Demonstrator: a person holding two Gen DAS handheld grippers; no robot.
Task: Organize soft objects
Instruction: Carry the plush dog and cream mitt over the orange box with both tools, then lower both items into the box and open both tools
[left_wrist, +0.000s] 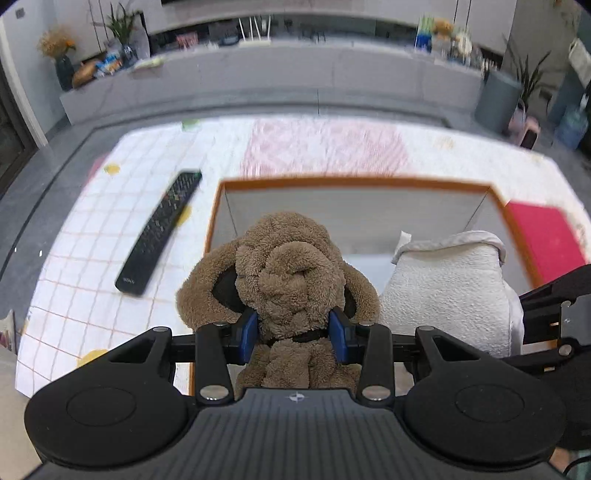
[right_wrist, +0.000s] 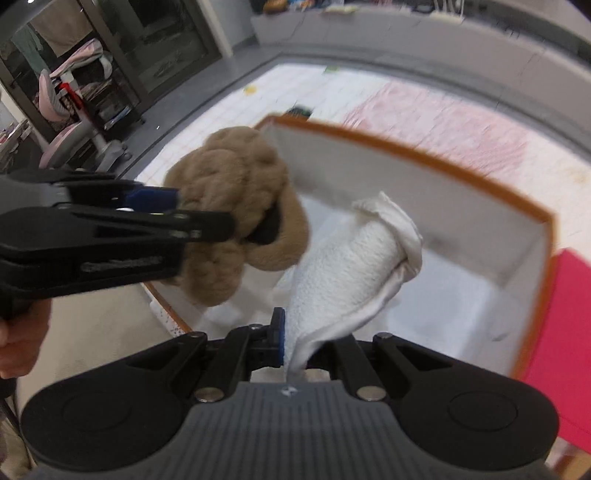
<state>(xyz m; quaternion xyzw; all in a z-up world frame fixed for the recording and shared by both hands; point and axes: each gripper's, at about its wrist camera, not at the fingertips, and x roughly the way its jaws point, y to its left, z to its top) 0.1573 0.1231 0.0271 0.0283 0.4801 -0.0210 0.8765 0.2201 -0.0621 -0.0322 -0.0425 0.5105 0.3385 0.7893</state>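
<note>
My left gripper is shut on a brown plush dog and holds it above the near left rim of an orange-edged white box. The plush dog and the left gripper also show in the right wrist view, over the box's left corner. My right gripper is shut on a rolled white towel and holds it over the inside of the box. The towel shows at the right in the left wrist view.
A black remote control lies on the white checked cloth left of the box. A red mat lies right of the box, and a pink patterned cloth lies behind it. A long grey bench stands beyond the table.
</note>
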